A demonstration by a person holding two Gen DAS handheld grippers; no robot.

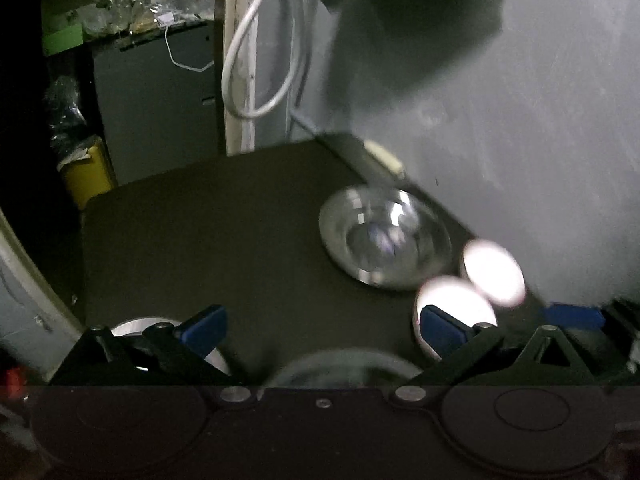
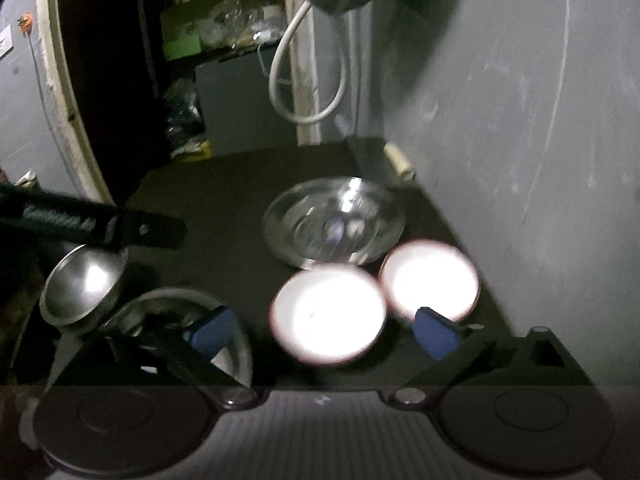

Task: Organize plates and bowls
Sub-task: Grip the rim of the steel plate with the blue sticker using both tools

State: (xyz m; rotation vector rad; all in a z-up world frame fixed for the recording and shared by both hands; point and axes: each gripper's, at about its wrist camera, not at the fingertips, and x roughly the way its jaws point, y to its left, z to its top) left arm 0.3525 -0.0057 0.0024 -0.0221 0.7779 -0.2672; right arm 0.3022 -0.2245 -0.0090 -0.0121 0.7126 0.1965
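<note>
Two round white bowls [image 2: 328,316] [image 2: 430,280], one clear glass plate [image 2: 334,222], two shiny steel bowls [image 2: 82,284] [image 2: 236,344]

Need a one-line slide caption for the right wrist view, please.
Open right gripper above two white bowls beside a glass plate, steel bowl at left, on a dark table.

Counter [image 2: 224,200]: dark, matte top.
Wall [image 2: 520,100]: grey, scuffed, at 3 o'clock.
Cable [image 2: 308,92]: white loop hanging at 12 o'clock.
Cabinet [image 1: 156,104]: grey, at 11 o'clock, clutter on top.
Yellow bin [image 1: 86,174]: at 9 o'clock.
</note>
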